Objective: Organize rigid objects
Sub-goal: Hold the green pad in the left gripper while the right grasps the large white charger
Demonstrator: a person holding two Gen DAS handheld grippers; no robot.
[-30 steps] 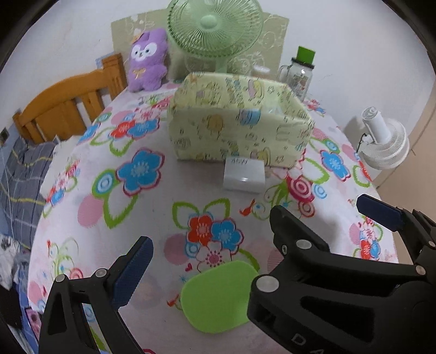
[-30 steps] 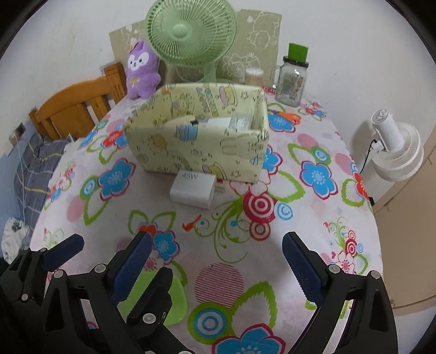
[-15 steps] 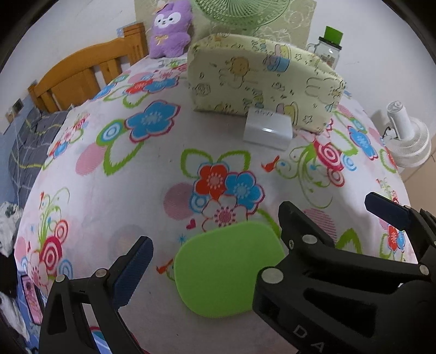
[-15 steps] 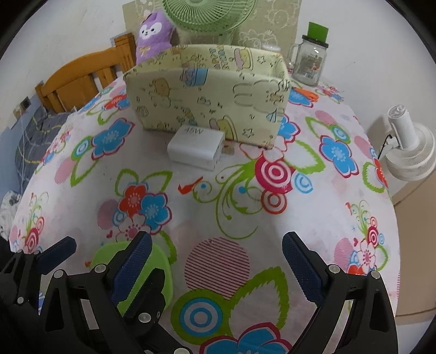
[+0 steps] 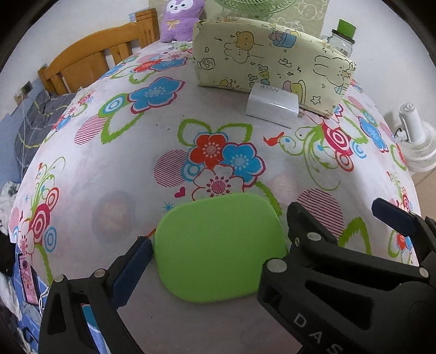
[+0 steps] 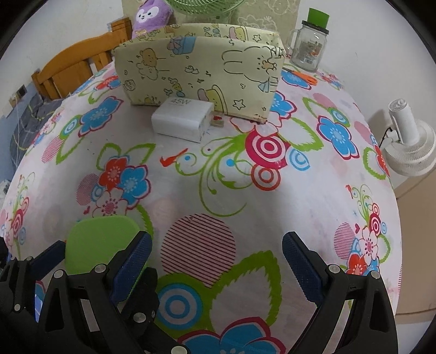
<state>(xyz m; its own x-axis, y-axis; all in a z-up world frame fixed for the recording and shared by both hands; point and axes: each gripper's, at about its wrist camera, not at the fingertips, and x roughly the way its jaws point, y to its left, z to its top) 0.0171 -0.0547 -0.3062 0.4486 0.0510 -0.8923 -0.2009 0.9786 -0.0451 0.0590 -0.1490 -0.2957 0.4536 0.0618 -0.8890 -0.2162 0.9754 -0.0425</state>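
A flat green rounded-square pad [image 5: 218,247] lies on the floral tablecloth near the front edge. My left gripper [image 5: 215,256] is open and low over it, one finger at each side of the pad, not closed on it. The pad also shows in the right wrist view [image 6: 98,239], to the left of my right gripper [image 6: 218,261], which is open and empty over bare cloth. A white 45W charger [image 6: 182,119] lies in front of a yellow cartoon-print fabric box [image 6: 199,73] at the back of the table.
A glass jar with a green lid [image 6: 309,46], orange scissors [image 6: 302,75], a purple plush toy [image 5: 181,19] and a green fan stand behind the box. A wooden chair [image 5: 95,62] is at the left. A white fan [image 6: 408,144] stands off the table's right edge.
Both grippers have dropped lower and moved forward over the table. The left gripper's fingers now straddle the green pad, which sat ahead of them before.
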